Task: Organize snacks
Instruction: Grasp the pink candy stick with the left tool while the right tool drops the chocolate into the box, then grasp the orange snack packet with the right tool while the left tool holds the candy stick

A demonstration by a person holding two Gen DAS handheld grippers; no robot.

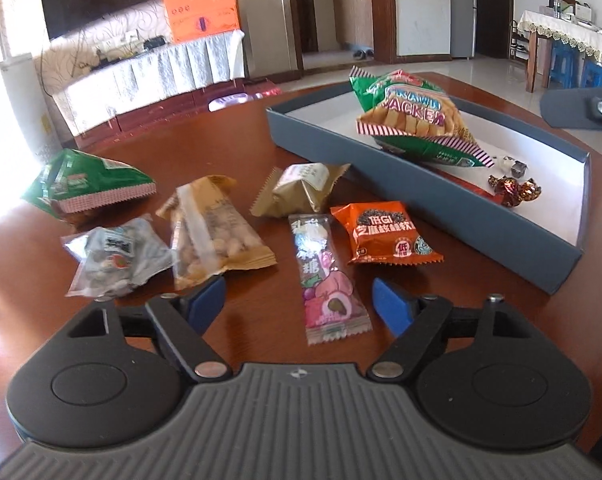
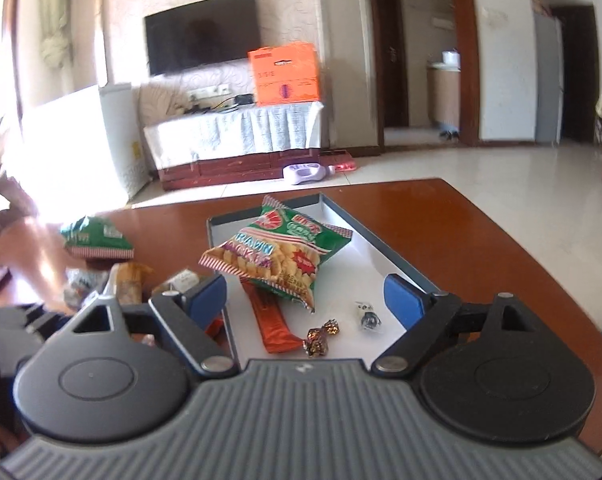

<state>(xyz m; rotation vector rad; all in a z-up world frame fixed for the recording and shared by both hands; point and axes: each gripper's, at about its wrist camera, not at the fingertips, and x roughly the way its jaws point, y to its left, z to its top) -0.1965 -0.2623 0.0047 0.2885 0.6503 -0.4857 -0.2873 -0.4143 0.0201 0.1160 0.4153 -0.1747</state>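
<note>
We hold the left hand-held gripper [image 1: 299,306] over the reddish-brown wooden tabletop [image 1: 229,136] with its blue pads spread apart and nothing pressed between them; the pink fruit-printed candy stick wrapper [image 1: 327,280] lies on the tabletop between the open pads, touching neither. Just ahead of it sits the orange square snack packet [image 1: 383,234], and beyond that the gold foil packet [image 1: 301,192]. Ahead and to the left lie the tan clear-window nut packet [image 1: 211,228], the clear plastic packet with a dark label [image 1: 113,256] and a green triangular crisp bag [image 1: 87,186].

Our right hand-held gripper [image 2: 305,300] is also spread wide and empty, hovering over the near end of the shallow grey cardboard box with a white floor [image 2: 381,256]. Inside the box, ahead of its pads, rest the green prawn-cracker bag [image 2: 285,256], a long orange wrapper [image 2: 275,328], a brown foil twist candy [image 2: 321,338] and a small clear-wrapped sweet [image 2: 368,316].
</note>
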